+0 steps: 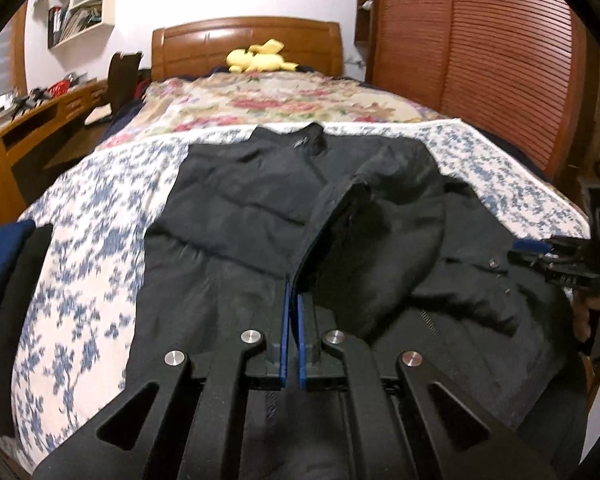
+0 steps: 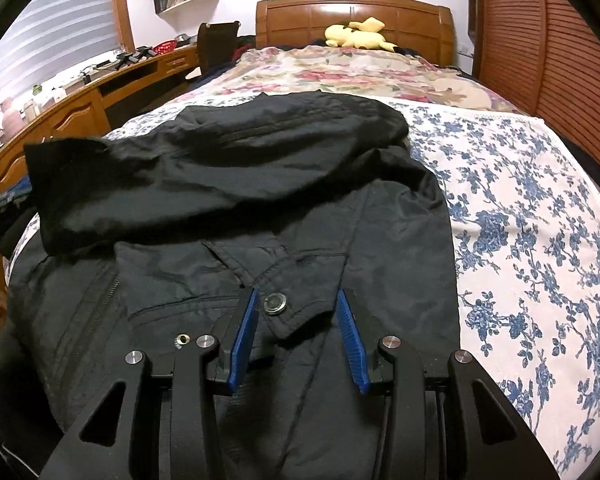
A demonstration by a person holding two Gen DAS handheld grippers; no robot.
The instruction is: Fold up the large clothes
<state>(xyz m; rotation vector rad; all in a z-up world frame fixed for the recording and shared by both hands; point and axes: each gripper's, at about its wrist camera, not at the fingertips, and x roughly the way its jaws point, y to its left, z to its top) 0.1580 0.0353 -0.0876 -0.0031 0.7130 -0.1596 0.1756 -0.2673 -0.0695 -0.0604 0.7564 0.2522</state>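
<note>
A large black jacket [image 1: 252, 200] lies spread on the bed, collar toward the headboard. My left gripper [image 1: 293, 292] is shut on the jacket's front edge near the zipper, which rises from the pads as a raised fold. In the right wrist view the jacket [image 2: 284, 184] has one sleeve [image 2: 140, 176] folded across its body to the left. My right gripper [image 2: 298, 300] is open just above a pocket flap with a metal snap [image 2: 275, 304]. The right gripper also shows at the right edge of the left wrist view [image 1: 528, 252].
The bed has a blue-and-white floral sheet [image 2: 540, 220] and a red floral quilt [image 1: 276, 100] beyond. A yellow plush toy [image 1: 256, 58] lies by the wooden headboard. A wooden desk [image 1: 40, 116] runs along the left; a slatted wardrobe [image 1: 480, 60] stands right. Dark folded clothes [image 1: 8, 264] lie left.
</note>
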